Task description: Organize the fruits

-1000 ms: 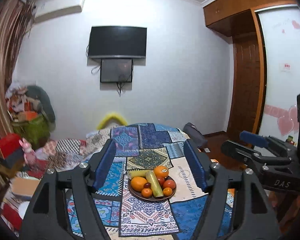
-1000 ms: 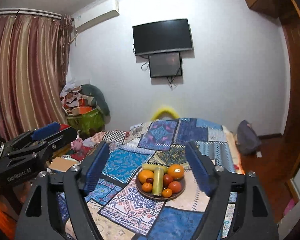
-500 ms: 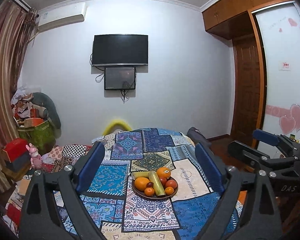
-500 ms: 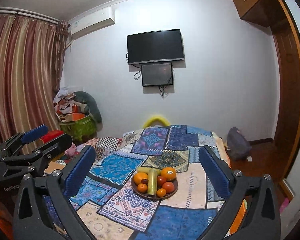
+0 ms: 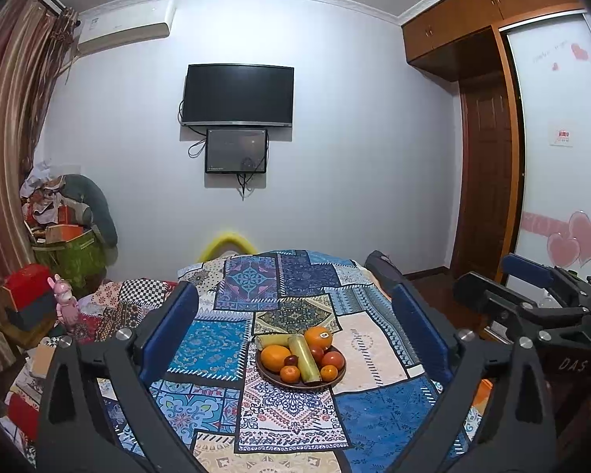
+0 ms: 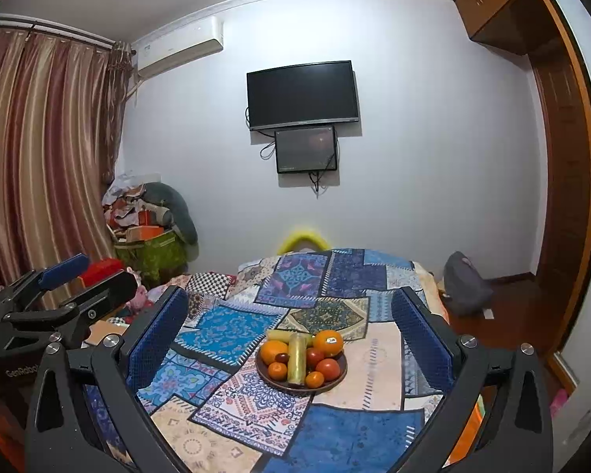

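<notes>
A brown bowl [image 5: 274, 377] of fruit sits on a patchwork cloth [image 5: 378, 414]. It holds oranges [image 5: 275, 356], small tangerines, red tomatoes [image 5: 332, 358], a dark plum and pale green wrapped cylinders [image 5: 303, 356]. The bowl also shows in the right wrist view [image 6: 337, 380]. My left gripper [image 5: 295, 335] is open and empty, well above and in front of the bowl. My right gripper [image 6: 291, 331] is open and empty at much the same height. Each gripper shows at the edge of the other's view.
The cloth covers a table [image 6: 224, 441] that runs toward the far wall. A pile of clutter [image 5: 63, 236] stands at the left by curtains [image 6: 39, 157]. A grey bag [image 6: 467, 283] lies on the floor at the right near a wooden door [image 5: 486, 181].
Both grippers have risen and drawn back from the bowl, and their jaws have opened wider. The bowl and fruit have not moved.
</notes>
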